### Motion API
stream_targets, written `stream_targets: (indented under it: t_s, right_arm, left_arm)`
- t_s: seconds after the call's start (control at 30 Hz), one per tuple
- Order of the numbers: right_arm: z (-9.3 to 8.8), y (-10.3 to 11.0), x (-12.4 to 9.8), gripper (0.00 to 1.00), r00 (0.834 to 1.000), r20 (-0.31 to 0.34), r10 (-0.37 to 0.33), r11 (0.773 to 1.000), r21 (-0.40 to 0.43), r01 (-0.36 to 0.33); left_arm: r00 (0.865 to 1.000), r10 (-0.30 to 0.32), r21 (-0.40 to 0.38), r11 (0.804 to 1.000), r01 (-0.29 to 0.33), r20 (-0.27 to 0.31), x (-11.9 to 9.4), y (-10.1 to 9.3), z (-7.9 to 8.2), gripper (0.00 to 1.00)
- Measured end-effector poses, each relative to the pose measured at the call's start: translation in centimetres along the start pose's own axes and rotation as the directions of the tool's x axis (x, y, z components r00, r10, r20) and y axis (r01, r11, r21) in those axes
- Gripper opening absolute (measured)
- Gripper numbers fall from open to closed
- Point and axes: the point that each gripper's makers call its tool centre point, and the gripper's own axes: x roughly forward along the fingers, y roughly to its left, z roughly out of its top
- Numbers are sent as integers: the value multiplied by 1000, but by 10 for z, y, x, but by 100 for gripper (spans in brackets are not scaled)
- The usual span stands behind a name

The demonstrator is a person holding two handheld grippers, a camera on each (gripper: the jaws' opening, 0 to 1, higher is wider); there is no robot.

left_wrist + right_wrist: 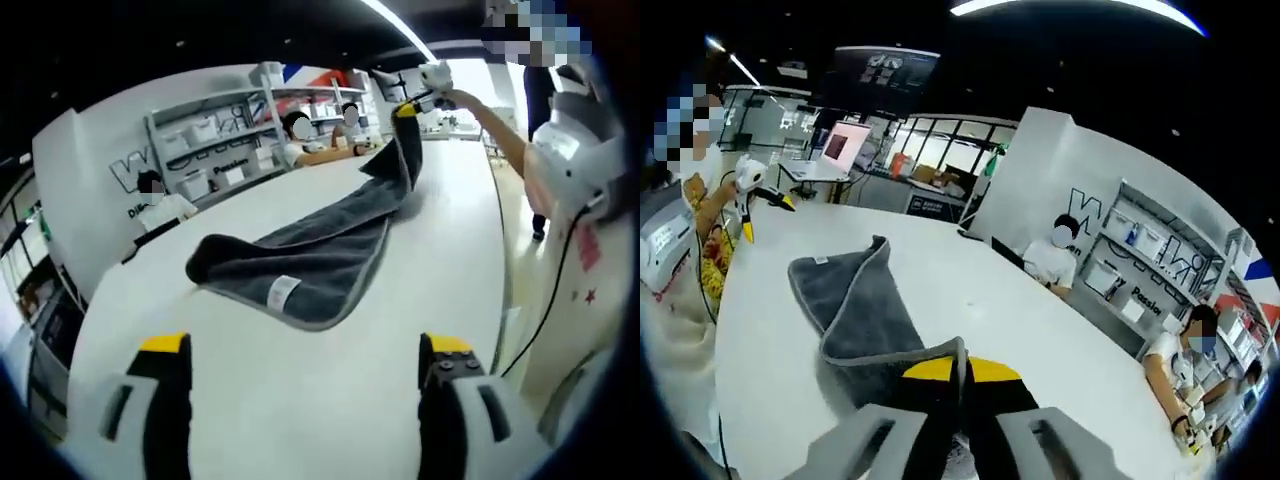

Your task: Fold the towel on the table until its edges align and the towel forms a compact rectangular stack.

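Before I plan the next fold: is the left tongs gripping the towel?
No, the left tongs stands open over bare table, short of the towel.

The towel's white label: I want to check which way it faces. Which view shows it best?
The left gripper view: the white label lies near the towel edge closest to the open left tongs. The right gripper view shows it small at the far corner.

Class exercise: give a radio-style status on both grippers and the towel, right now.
Left gripper open, empty, above table. Right gripper shut on grey towel corner, lifted. Rest of towel on table. Nothing in the way.
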Motion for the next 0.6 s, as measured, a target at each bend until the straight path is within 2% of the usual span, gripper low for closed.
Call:
stream_targets:
  t_s: [0.33, 0.6]
  right_arm:
    - [10, -39, 18, 3, 991, -15, -130, 991, -11, 130]
    - [11, -68, 29, 3, 972, -54, -229, 973, -6, 229]
  left_arm:
    - [1000, 8, -6, 1000, -8, -6, -7, 7, -4, 99]
    - [1000, 12, -7, 1000, -12, -9, -10, 9, -5, 99]
